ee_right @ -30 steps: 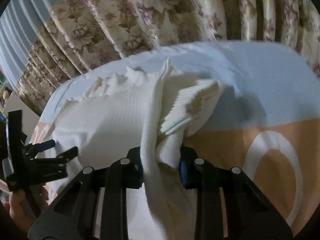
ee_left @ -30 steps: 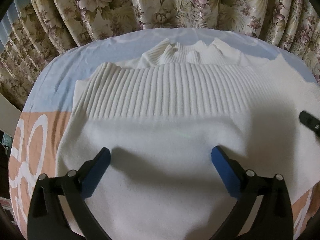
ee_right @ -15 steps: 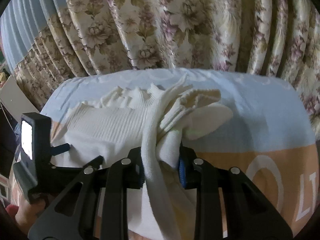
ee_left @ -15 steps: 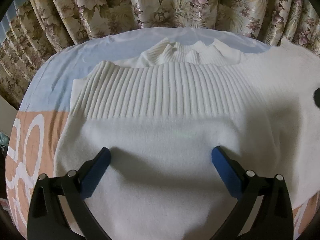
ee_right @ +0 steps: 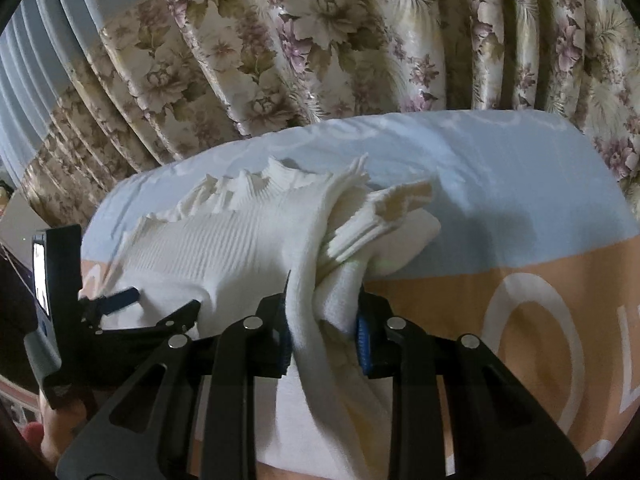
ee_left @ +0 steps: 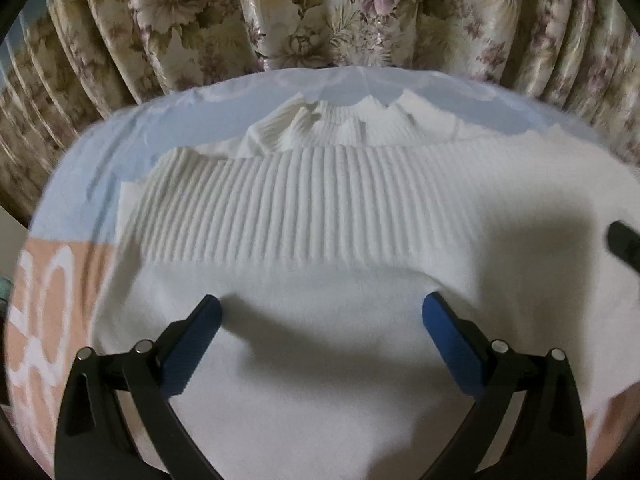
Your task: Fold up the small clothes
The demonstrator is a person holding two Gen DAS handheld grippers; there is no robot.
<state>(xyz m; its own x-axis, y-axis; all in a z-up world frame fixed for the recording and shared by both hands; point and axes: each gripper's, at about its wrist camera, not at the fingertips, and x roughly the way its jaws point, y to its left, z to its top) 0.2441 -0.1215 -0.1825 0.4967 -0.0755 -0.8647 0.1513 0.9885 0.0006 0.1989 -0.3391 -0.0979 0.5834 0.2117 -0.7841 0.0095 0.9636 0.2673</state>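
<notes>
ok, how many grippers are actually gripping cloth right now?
1. The right gripper is shut on a bunched side of the sweater. The left gripper is open over the sweater's middle.

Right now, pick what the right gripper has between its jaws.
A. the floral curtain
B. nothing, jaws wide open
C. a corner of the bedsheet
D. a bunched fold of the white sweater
D: in the right wrist view the right gripper is clamped on a bunched fold of the white sweater.

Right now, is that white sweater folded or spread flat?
Partly folded: the white sweater has its ribbed hem doubled over its body, and the right tongs hold a bunched side.
</notes>
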